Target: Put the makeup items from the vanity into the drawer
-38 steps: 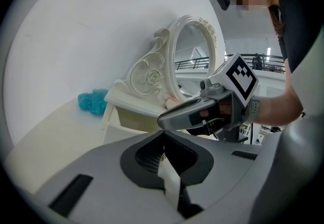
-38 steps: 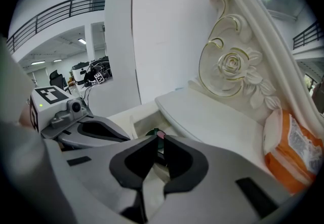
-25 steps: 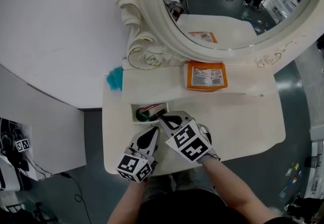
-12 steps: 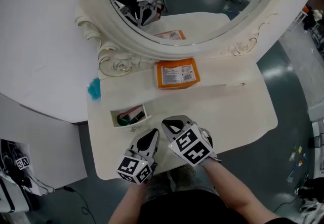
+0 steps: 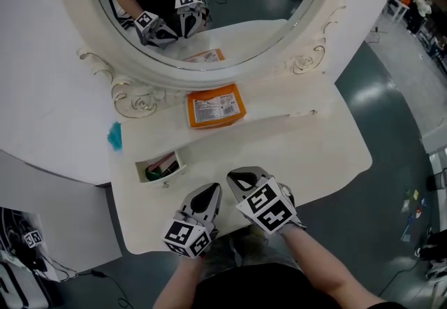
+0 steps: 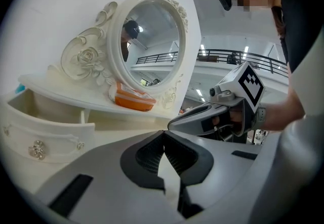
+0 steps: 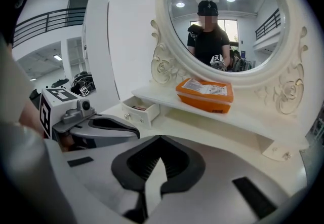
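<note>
With both jaw pairs closed tip to tip and nothing between them, left hand-held gripper (image 5: 211,190) (image 6: 163,133) and right hand-held gripper (image 5: 237,176) (image 7: 160,138) hang side by side, just apart, over the front edge of the tabletop (image 5: 307,154), left of its middle. Both point toward the mirror (image 5: 209,0). Each gripper view shows the other unit alongside, also empty. The orange packet (image 5: 215,106) (image 6: 132,100) (image 7: 205,95) with a white label lies flat on the raised shelf (image 5: 279,101) under the mirror, roughly mid-shelf, well apart from both grippers. The small drawer (image 5: 166,175) (image 6: 45,132) (image 7: 140,112) under the left end of the shelf is pulled open toward the front edge. Small items (image 5: 158,167) are inside it: green and red bits show in the head view, too small to tell what they are. A teal object (image 5: 114,136) sits at the far left end of the shelf; I can't identify it. The mirror reflects the person and both grippers. Rest of the tabletop between the drawer and the right edge is bare white surface.
</note>
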`<state>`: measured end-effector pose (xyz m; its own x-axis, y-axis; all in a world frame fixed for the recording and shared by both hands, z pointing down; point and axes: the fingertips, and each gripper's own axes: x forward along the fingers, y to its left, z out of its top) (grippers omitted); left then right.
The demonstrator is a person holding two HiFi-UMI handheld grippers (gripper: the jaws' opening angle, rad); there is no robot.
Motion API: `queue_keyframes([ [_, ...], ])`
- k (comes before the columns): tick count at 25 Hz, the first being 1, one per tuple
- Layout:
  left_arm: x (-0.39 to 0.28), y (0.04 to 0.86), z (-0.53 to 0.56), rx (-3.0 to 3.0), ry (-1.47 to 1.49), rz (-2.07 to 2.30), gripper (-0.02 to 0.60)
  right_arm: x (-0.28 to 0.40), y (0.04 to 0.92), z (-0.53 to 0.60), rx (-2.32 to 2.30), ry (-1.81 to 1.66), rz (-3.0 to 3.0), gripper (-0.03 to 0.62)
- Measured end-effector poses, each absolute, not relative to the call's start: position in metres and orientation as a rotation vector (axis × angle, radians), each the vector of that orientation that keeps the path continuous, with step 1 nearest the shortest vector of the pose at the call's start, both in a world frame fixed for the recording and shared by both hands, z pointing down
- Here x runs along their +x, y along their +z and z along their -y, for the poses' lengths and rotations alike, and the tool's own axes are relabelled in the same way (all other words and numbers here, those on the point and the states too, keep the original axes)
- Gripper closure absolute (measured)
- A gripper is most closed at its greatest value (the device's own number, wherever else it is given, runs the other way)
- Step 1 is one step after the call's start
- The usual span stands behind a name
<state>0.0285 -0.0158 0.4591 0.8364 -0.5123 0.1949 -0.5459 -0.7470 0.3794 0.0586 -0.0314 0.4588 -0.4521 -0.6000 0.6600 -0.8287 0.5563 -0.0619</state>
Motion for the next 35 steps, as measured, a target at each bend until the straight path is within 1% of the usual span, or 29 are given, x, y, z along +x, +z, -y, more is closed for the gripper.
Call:
queue_keyframes([
  [35,0.117,0.448,-0.053,2.649,0.116,0.727,0.568,0.152,0.447,-0.051,1.256,0.524,2.245,0.574],
])
